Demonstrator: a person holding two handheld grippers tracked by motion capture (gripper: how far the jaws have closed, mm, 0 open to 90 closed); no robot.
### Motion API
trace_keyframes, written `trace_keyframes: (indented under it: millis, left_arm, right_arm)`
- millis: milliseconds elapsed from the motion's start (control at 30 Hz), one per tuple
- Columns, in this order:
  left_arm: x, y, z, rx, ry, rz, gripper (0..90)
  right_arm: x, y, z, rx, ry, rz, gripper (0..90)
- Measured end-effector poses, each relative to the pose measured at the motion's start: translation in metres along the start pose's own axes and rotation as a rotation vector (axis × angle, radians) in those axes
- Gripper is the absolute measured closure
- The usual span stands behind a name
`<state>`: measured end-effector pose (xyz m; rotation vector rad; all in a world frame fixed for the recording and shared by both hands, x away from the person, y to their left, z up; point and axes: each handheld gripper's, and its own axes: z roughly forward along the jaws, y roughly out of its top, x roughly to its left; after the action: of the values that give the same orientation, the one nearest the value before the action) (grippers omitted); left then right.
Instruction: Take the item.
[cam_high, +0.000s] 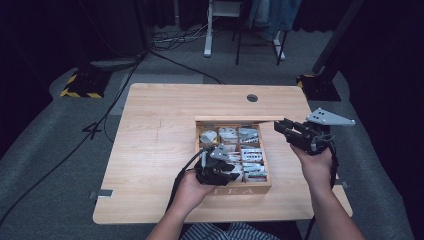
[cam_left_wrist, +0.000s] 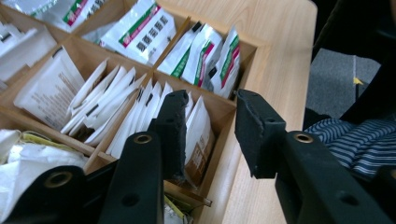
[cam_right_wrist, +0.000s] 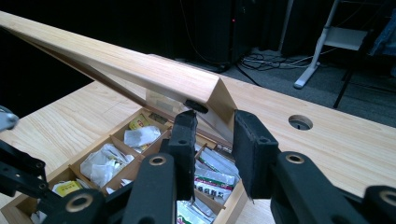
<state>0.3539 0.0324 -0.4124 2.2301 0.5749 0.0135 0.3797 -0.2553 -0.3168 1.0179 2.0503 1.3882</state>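
Observation:
A wooden tea box (cam_high: 245, 190) stands mid-table, its compartments packed with white sachets (cam_high: 251, 155). Its lid (cam_high: 235, 119) is raised on edge along the back. My right gripper (cam_high: 279, 124) is shut on the lid's right end; in the right gripper view the lid (cam_right_wrist: 140, 70) slants away from between the jaws of my right gripper (cam_right_wrist: 215, 126). My left gripper (cam_high: 227, 175) dips into the box's front row. In the left gripper view my left gripper (cam_left_wrist: 210, 116) stands open: one jaw is among the sachets, the other outside the front wall (cam_left_wrist: 229, 140), with a white and brown sachet (cam_left_wrist: 200, 133) in the gap.
The table (cam_high: 150, 150) has bare wood to the left of the box and a cable hole (cam_high: 252, 98) at the back. Cables trail over the grey floor beyond, near a white stand (cam_high: 208, 30) and a yellow-and-black base (cam_high: 80, 86).

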Motion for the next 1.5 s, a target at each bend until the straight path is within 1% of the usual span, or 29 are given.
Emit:
trace_keyframes:
  millis: [133, 300, 333, 433, 633, 700, 800, 867, 933, 1000, 1100, 1167, 1200, 1333, 1467, 1500]
  left_arm:
    - [0.001, -0.001, 0.006, 0.024, 0.014, 0.0, 66.0]
    - [0.0, -0.002, 0.011, 0.052, 0.028, 0.002, 69.7]
    - [0.0, -0.002, 0.011, 0.061, 0.027, 0.01, 71.0]
    - [-0.001, -0.002, 0.012, 0.069, 0.026, 0.025, 74.0]
    - [-0.004, -0.002, 0.01, 0.07, 0.015, 0.036, 78.2]
    - [-0.003, -0.002, 0.01, 0.076, 0.02, 0.04, 78.8]
    - [0.0, -0.003, 0.01, 0.069, 0.025, 0.02, 78.8]
    - [0.002, -0.005, 0.009, 0.066, 0.036, 0.007, 78.7]
    - [0.004, -0.006, 0.008, 0.055, 0.049, -0.005, 77.3]
    - [0.004, -0.006, 0.007, 0.044, 0.052, -0.01, 76.9]
    - [0.003, -0.006, 0.009, 0.06, 0.043, 0.004, 77.0]
    - [0.002, -0.006, 0.011, 0.066, 0.039, 0.005, 77.9]
    - [0.001, -0.005, 0.013, 0.081, 0.031, 0.014, 78.7]
    - [-0.001, -0.005, 0.015, 0.097, 0.016, 0.031, 82.4]
    - [0.001, -0.006, 0.018, 0.104, 0.021, 0.02, 82.9]
    - [0.002, -0.006, 0.019, 0.117, 0.021, 0.024, 82.9]
  right_arm:
    - [0.0, 0.0, 0.0, 0.0, -0.001, 0.0, 69.4]
    - [0.0, 0.0, 0.0, 0.0, -0.001, -0.001, 69.4]
    - [0.0, 0.0, 0.0, 0.0, -0.001, -0.002, 69.4]
    - [0.0, 0.0, 0.001, 0.001, 0.0, 0.0, 69.4]
    - [0.0, 0.0, 0.0, 0.002, -0.002, -0.001, 69.5]
    - [0.0, 0.0, 0.001, 0.002, 0.0, 0.002, 69.4]
    - [0.0, -0.001, 0.001, 0.002, -0.001, 0.004, 69.4]
    - [0.0, -0.001, 0.001, 0.003, -0.001, 0.004, 69.4]
    - [0.0, -0.001, 0.001, 0.003, 0.001, 0.002, 69.4]
    - [0.0, -0.001, 0.001, 0.003, 0.001, 0.003, 69.4]
    - [0.0, -0.001, 0.001, 0.003, 0.001, 0.002, 69.4]
    - [0.0, -0.001, 0.001, 0.003, 0.001, 0.003, 69.4]
    - [0.0, -0.001, 0.001, 0.003, 0.001, 0.003, 69.4]
    - [0.0, -0.001, 0.001, 0.003, 0.002, 0.002, 69.4]
    - [0.0, -0.001, 0.001, 0.003, 0.0, 0.003, 69.4]
    - [0.0, -0.001, 0.001, 0.002, 0.0, 0.003, 69.4]
